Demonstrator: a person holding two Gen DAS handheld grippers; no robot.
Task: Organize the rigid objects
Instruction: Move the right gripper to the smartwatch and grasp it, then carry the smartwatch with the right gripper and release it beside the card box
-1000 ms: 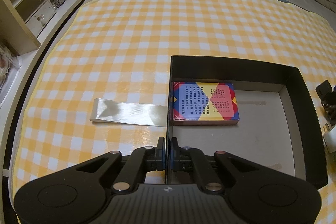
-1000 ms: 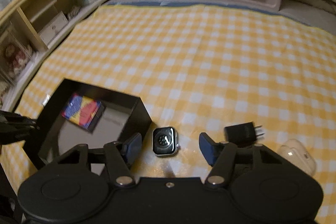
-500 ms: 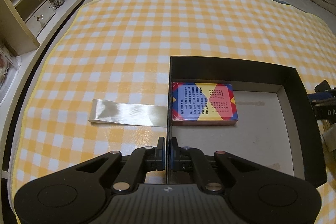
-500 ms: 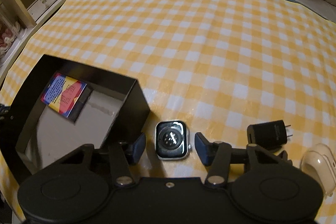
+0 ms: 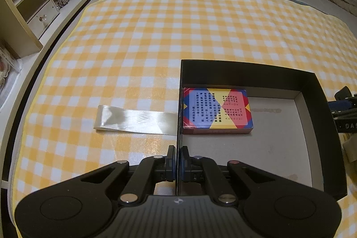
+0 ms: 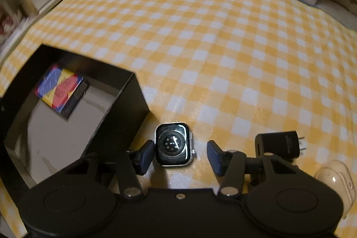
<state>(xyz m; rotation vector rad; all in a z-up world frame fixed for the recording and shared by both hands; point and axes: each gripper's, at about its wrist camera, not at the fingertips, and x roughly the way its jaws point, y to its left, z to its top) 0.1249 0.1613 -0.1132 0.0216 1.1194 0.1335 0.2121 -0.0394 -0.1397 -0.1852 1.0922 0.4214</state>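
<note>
Left hand-held gripper: squeezed tight on the left wall of the black box.
Right hand-held gripper: part open; its jaws had just been closing in. The watch lay between them. The left pad sat right at the watch's edge; the right pad stood clear of it.
Watch: on its face on the checked cloth, just beside the box.
Card pack: inside the box, at its far left corner.
Charger: on the cloth, near the watch.
</note>
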